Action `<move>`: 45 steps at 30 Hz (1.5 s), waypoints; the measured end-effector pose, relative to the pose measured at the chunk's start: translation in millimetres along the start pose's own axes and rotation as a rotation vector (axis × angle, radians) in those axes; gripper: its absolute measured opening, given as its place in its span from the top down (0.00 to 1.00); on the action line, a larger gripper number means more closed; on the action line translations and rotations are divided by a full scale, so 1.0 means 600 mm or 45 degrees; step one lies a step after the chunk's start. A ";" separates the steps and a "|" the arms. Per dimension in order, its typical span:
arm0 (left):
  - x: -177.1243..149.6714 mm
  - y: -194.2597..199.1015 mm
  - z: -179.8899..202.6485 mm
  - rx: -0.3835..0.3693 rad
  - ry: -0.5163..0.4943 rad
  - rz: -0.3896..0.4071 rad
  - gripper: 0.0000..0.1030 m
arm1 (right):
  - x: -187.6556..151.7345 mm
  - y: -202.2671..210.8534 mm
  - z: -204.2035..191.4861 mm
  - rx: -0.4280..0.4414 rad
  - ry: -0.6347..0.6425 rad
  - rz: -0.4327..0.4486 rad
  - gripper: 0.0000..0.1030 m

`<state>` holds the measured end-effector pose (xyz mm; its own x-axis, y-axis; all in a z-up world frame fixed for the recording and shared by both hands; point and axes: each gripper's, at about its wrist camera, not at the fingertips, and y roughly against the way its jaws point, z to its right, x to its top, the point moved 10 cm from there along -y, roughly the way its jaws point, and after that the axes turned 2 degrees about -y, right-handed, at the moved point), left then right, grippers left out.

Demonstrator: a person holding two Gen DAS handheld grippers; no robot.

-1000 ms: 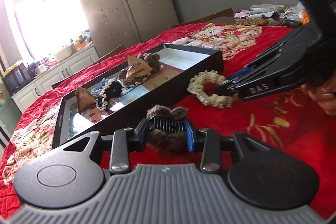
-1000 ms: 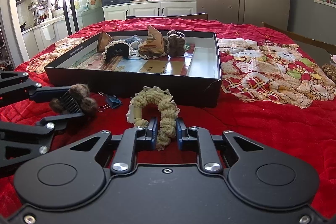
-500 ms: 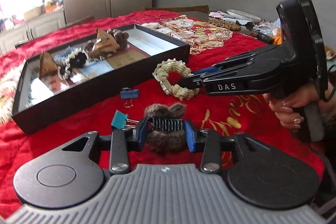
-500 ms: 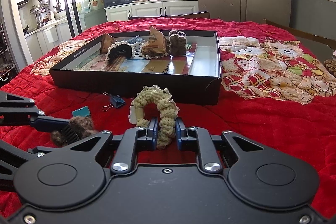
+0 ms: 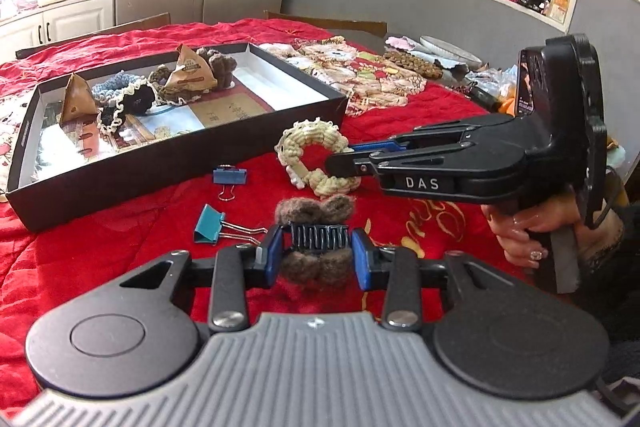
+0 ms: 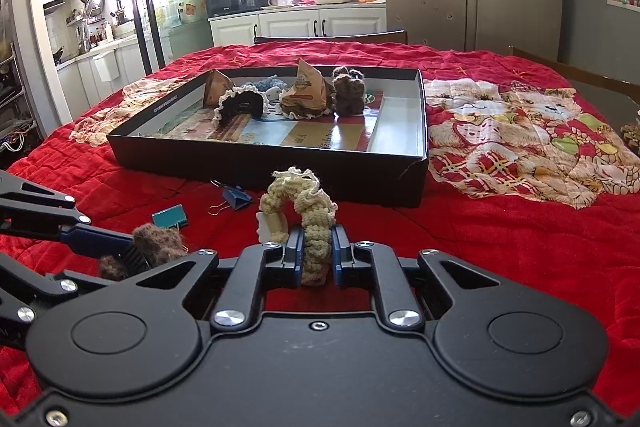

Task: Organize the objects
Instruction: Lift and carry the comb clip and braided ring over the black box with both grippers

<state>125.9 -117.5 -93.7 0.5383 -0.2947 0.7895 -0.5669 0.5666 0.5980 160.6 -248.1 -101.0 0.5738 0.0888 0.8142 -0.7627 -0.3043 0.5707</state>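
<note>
**Both hair pieces gripped, box waiting**

The cream crocheted scrunchie [image 6: 298, 215] stands up off the red quilted cloth [image 6: 500, 247] with the right gripper [image 6: 316, 255] squeezed tight across its lower loop, jaws nearly together. Just to its left, the brown fuzzy hair claw [image 5: 316, 243] sits between the jaws of the left gripper [image 5: 316, 253], which are partly open and closing on the black comb teeth. Compared with a second ago, the left gripper has rolled level and swung round, so the two blue binder clips [image 5: 210, 225] on the cloth now show in its view, and the right jaws have pinched a shade tighter; neither hand has travelled much.

Beyond them, just past the clips, the black shallow box [image 6: 420, 115] already holds other scrunchies, a second brown claw and folded paper packets. To my eye both picks are secured and the carry to the box comes next. The clips remain loose outside it.
</note>
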 end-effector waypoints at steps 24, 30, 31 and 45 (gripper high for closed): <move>0.031 0.052 -0.015 0.044 0.023 0.085 0.61 | 0.047 0.069 -0.048 0.073 0.097 0.113 0.87; 0.060 0.080 -0.045 0.111 0.047 0.154 0.61 | 0.078 0.088 -0.070 0.087 0.147 0.170 0.87; 0.065 0.084 -0.054 0.131 0.051 0.165 0.61 | 0.083 0.088 -0.073 0.087 0.153 0.176 0.87; 0.144 0.106 -0.206 0.391 0.172 0.255 0.61 | 0.180 0.054 -0.117 0.102 0.191 0.236 0.87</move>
<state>213.4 -12.1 -4.4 0.4635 -0.0860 0.8819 -0.8186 0.3396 0.4633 176.9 -181.8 13.1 0.3712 0.1628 0.9142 -0.8212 -0.4019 0.4050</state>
